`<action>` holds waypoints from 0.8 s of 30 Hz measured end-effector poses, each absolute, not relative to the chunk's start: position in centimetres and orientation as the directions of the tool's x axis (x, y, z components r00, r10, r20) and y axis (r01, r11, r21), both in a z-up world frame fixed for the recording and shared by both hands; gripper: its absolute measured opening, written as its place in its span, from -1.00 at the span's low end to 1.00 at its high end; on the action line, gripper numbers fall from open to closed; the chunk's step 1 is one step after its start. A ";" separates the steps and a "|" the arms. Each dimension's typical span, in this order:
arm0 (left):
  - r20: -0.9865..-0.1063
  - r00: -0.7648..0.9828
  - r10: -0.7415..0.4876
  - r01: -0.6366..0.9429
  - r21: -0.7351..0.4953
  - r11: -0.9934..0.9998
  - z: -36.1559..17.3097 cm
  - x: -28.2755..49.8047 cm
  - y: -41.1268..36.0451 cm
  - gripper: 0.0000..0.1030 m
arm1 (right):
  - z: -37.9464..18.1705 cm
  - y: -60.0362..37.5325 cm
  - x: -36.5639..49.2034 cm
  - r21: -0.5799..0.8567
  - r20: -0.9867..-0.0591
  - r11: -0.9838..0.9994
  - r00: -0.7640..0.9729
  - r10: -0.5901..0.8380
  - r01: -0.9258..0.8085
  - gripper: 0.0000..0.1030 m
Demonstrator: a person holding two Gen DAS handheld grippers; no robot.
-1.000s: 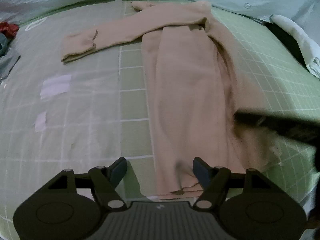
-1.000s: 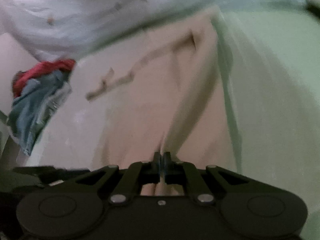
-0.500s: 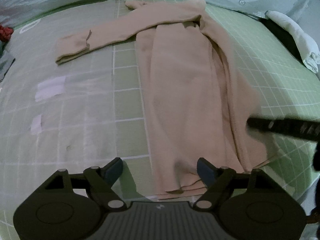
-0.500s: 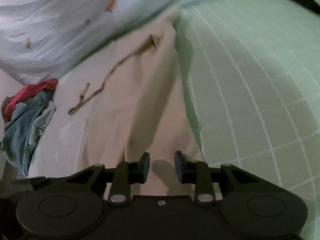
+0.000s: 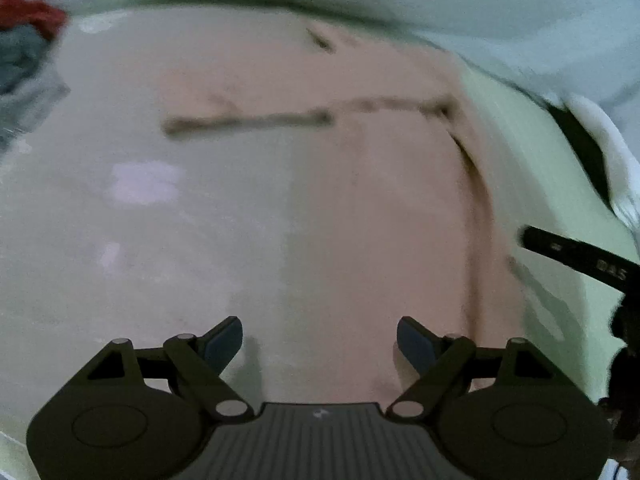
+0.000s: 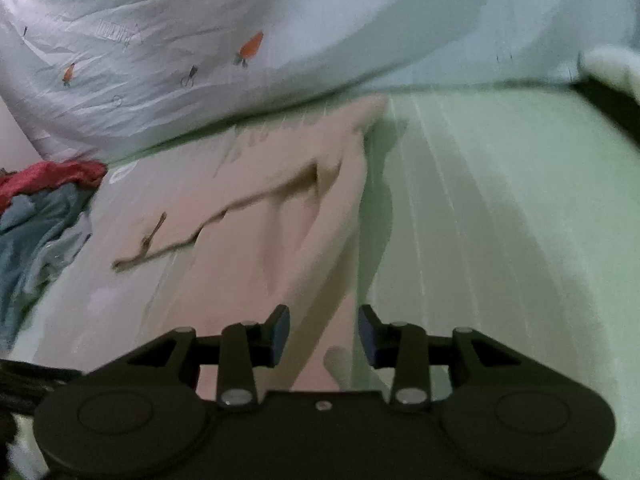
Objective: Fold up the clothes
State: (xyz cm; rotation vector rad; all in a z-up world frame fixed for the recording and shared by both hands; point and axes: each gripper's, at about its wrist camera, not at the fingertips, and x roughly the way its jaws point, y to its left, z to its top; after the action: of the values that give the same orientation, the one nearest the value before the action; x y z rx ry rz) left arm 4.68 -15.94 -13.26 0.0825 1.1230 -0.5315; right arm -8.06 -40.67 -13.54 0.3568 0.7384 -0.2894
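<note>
A beige long-sleeved garment (image 5: pixel 380 208) lies flat on the green checked bed sheet (image 5: pixel 532 168), its body folded lengthwise and one sleeve stretched out to the left. The left wrist view is blurred. My left gripper (image 5: pixel 320 340) hangs above the garment's near hem, open wide, with nothing between its pads. In the right wrist view the same garment (image 6: pixel 280 232) runs away from my right gripper (image 6: pixel 323 334). Its jaws are opening, and the pads hover over the garment's right edge without pressing on it. The other gripper's dark finger (image 5: pixel 576 256) shows at the right of the left wrist view.
A pale duvet (image 6: pixel 200 48) with carrot prints lies bunched along the far side of the bed. A heap of red and blue clothes (image 6: pixel 40 208) sits at the left edge. A white rolled cloth (image 5: pixel 612 148) lies at the right. Pale patches (image 5: pixel 140 184) mark the sheet.
My right gripper let go of the garment's edge and opened, then lifted back. My left gripper widened a little and moved, so its view now blurs and the garment sits farther off.
</note>
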 end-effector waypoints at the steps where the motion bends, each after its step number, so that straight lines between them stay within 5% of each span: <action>1: -0.869 0.347 -0.352 0.425 -0.189 0.885 -12.9 5.5 -15.6 0.64 | -13.3 -41.0 -7.1 0.188 -0.691 0.909 0.708 -0.147 0.372 -0.25; 19: -0.847 0.478 -0.234 0.247 -0.126 0.961 -15.3 22.2 -17.0 0.62 | -16.0 -43.5 9.5 -0.104 -0.735 0.975 0.645 -0.209 0.197 -0.34; 21: -0.845 0.478 -0.237 0.251 -0.127 0.960 -15.6 22.9 -17.4 0.45 | -16.2 -43.7 9.5 -0.088 -0.732 0.977 0.652 -0.196 0.194 -0.43; 22: -0.842 0.484 -0.240 0.247 -0.133 0.960 -15.7 23.1 -17.5 0.31 | -16.1 -43.9 9.4 -0.082 -0.728 0.977 0.658 -0.193 0.196 -0.66; 24: -0.834 0.491 -0.252 0.239 -0.149 0.959 -15.8 23.4 -17.6 -0.26 | -15.9 -44.1 9.1 -0.067 -0.715 0.976 0.672 -0.191 0.206 -0.83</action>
State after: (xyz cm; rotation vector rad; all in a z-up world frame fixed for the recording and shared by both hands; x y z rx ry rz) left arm 23.39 -17.59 -15.76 -0.0142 1.0149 -0.2982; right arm 9.08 -44.09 -15.87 0.0200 0.8030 -0.2232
